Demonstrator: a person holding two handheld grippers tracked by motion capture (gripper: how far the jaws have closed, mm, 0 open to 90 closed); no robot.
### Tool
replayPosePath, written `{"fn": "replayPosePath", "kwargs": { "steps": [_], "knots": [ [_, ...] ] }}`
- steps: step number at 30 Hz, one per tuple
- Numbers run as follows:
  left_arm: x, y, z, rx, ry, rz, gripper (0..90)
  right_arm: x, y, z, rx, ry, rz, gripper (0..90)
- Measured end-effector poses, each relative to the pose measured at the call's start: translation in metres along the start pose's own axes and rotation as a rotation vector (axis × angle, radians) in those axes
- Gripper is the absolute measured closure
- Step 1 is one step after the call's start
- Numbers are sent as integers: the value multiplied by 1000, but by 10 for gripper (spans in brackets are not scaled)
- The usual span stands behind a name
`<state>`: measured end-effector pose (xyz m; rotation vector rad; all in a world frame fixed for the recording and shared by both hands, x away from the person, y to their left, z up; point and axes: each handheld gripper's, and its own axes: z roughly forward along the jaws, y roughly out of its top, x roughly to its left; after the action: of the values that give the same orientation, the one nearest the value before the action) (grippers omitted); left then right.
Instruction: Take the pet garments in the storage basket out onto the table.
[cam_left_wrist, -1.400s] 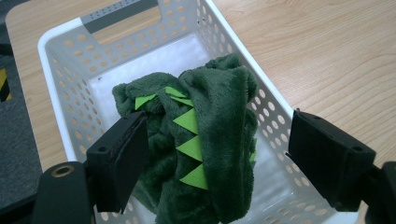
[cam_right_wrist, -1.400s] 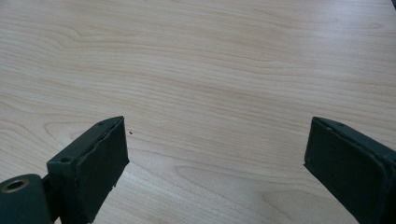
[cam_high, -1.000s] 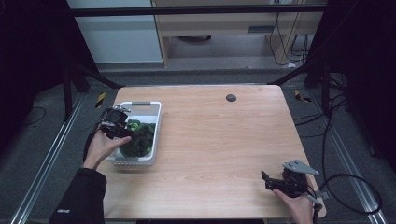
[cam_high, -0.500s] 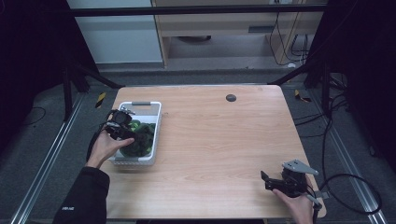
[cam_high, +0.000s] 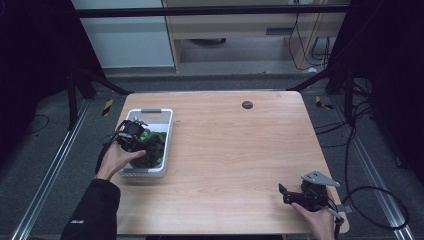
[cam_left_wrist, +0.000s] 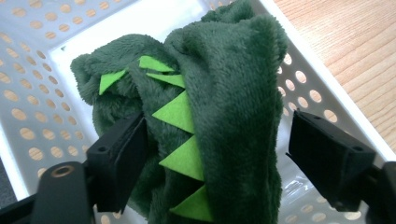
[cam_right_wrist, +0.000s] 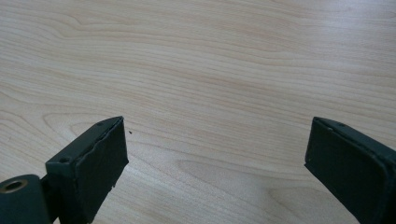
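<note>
Overhead, a pale wooden table (cam_high: 225, 150) stands on dark grey floor (cam_high: 360, 150) with shelving (cam_high: 230, 30) behind. Most of its top lies bare, wide open between the far edge and the near one. At its left edge sits a white perforated basket (cam_high: 163, 120), holding a dark green plush toy (cam_left_wrist: 219, 93) with lime spikes. Left gripper (cam_left_wrist: 215, 163) reaches into the basket, jaws spread around the toy, one touching it. Right gripper (cam_high: 300, 192) rests near the front right corner, jaws wide apart over bare wood.
</note>
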<state>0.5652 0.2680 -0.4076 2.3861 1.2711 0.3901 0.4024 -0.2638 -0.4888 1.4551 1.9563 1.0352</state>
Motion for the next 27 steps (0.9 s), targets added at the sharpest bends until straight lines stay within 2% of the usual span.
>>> {"fn": "replayPosePath", "kwargs": {
  "steps": [4,5,8,9,11,12,20,21,22,27],
  "knots": [
    [-1,0,3,12,-2,9,253,0,0,0,5,3,-2,56],
    [-1,0,5,28,4,15,272,0,0,0,7,5,0,56],
    [0,0,6,38,7,10,297,1,0,0,7,7,-3,55],
    [0,0,7,39,4,9,353,0,0,0,8,7,-3,55],
    [1,0,8,45,3,7,362,0,0,1,8,7,-3,55],
    [1,-1,9,46,-12,8,438,0,0,1,10,8,-4,55],
    [1,-3,10,83,-23,2,637,1,0,1,13,9,-7,54],
    [1,-4,9,84,-25,2,637,1,0,1,13,9,-7,54],
    [1,-5,8,78,-24,-9,694,1,0,1,13,10,-7,55],
    [2,-7,-1,58,-27,-23,784,1,0,1,10,6,-14,55]
  ]
}}
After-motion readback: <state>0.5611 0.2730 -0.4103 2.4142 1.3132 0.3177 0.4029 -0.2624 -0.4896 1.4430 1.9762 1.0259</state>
